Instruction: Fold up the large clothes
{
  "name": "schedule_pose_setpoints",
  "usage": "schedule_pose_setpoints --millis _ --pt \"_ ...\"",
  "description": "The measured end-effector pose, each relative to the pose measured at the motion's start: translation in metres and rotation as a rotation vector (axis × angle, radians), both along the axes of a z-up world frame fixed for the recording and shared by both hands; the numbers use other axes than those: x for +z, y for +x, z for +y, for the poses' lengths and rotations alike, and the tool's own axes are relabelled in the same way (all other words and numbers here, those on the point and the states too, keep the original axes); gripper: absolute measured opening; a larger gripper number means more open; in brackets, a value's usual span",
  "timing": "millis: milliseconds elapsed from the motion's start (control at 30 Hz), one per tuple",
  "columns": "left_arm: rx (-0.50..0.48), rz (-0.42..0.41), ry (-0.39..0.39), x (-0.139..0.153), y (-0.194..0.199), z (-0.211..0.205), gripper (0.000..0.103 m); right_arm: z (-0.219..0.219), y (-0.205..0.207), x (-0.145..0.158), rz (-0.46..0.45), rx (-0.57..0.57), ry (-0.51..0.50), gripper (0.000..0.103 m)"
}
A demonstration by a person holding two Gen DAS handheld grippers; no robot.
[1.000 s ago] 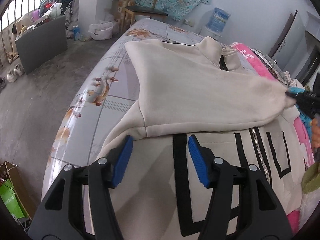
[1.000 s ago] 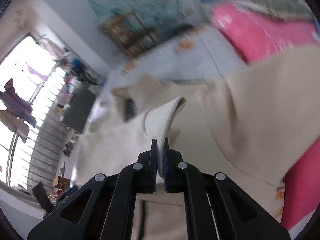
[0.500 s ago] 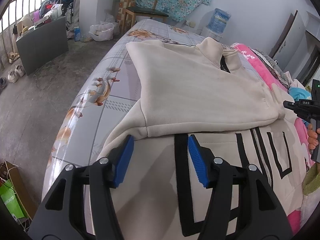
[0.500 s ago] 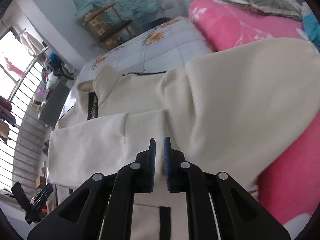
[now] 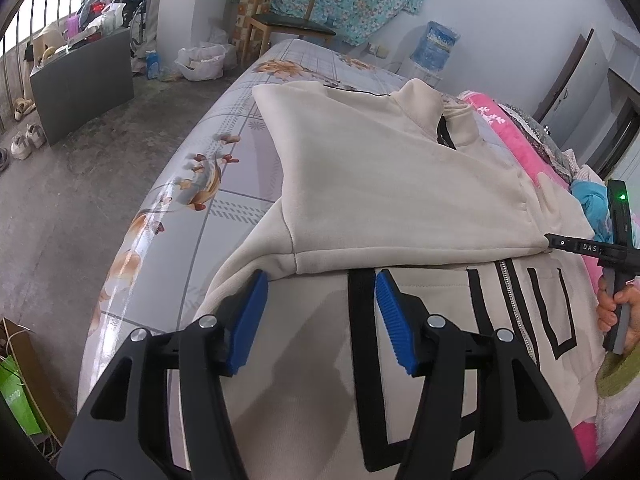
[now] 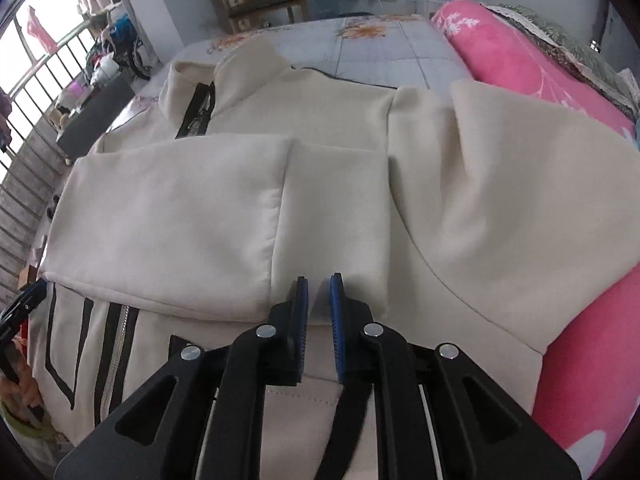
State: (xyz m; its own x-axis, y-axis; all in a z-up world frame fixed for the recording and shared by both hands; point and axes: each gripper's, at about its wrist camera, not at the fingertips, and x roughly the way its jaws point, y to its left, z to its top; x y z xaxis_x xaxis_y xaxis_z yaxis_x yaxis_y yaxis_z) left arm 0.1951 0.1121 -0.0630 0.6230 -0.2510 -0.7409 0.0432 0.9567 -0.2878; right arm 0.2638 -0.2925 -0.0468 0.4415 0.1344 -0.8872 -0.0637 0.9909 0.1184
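Note:
A cream zip-up jacket (image 5: 400, 184) with black stripes lies front up on the bed. Its left sleeve (image 6: 168, 216) is folded flat across the chest, with the cuff (image 6: 340, 220) toward the right shoulder. My right gripper (image 6: 319, 280) hovers at the cuff's near edge. Its jaws stand a narrow gap apart and pinch no cloth. In the left wrist view its tip (image 5: 560, 243) touches the sleeve end. My left gripper (image 5: 321, 276) hangs open over the lower body of the jacket, just below the folded sleeve's edge, holding nothing.
A pink blanket (image 6: 520, 60) is bunched along the right side of the flower-print bed sheet (image 5: 208, 184). Beyond the bed's left edge is bare floor, with a grey box (image 5: 84, 76) and a green bag (image 5: 16, 404). A wooden chair (image 5: 292, 20) and a water jug (image 5: 438, 46) stand beyond the bed's far end.
My right gripper carried the sleeve end down onto the chest, then its shut jaws parted slightly. The sleeve now lies flat. The left gripper has not moved.

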Motion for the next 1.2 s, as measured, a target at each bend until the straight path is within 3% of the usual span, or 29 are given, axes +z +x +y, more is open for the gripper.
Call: schedule_pose_setpoints --millis 167,267,333,467,567,733,867,1033,1200 --pt "-0.002 0.013 -0.012 0.005 -0.006 0.008 0.054 0.012 -0.007 0.018 0.006 -0.007 -0.026 0.018" --pt "-0.002 0.004 0.005 0.025 -0.02 0.02 0.054 0.032 -0.015 0.042 -0.042 0.05 -0.033 0.035" --pt "0.001 -0.033 0.062 0.051 -0.032 0.029 0.054 0.045 -0.018 0.055 -0.066 0.088 -0.029 0.048" --pt "-0.029 -0.111 0.16 0.097 -0.035 0.029 0.059 0.062 -0.015 0.073 -0.096 0.155 -0.017 0.058" --pt "-0.082 -0.115 0.153 0.108 -0.01 0.014 0.063 0.07 0.003 0.072 -0.091 0.172 -0.022 0.058" --pt "-0.163 -0.048 0.126 0.077 0.076 -0.031 0.068 0.076 0.045 0.048 -0.061 0.151 -0.017 0.058" --pt "-0.156 0.007 0.186 0.039 0.135 -0.054 0.068 0.073 0.069 0.027 -0.051 0.126 -0.026 0.058" --pt "-0.121 0.071 0.209 0.004 0.165 -0.05 0.068 0.052 0.091 -0.002 -0.013 0.035 -0.066 0.059" --pt "-0.109 0.054 0.249 0.009 0.161 -0.051 0.068 0.041 0.088 -0.003 -0.023 -0.007 -0.052 0.058"
